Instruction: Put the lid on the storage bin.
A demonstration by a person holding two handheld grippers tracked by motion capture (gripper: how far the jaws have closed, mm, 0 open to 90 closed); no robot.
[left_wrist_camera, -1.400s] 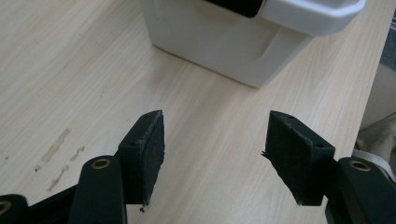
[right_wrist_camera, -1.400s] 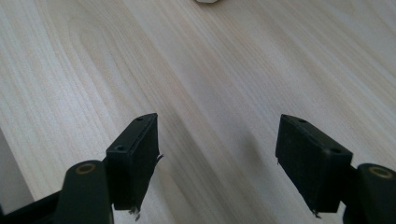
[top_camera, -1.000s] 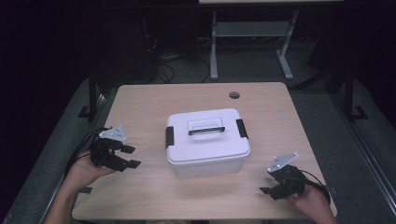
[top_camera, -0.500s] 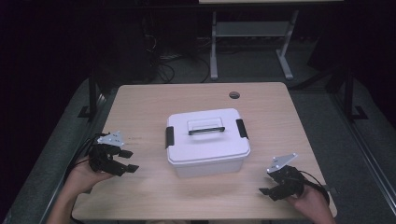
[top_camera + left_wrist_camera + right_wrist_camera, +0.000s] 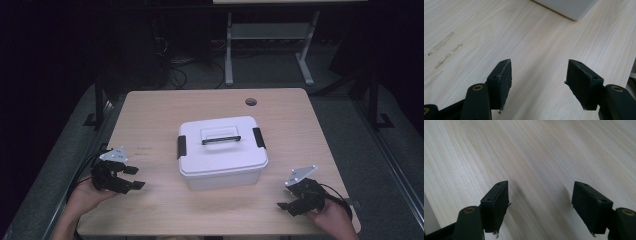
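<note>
A white lidded box sits at the middle of the wooden surface, between the two claws and well apart from each. It looks like stiff, smooth plastic, probably light if empty, and slippery on its plain walls. The dark handle on the lid seems the surest place to take hold, with a black latch at each end to release first. The left claw and the right claw both hang spread apart, holding nothing.
</note>
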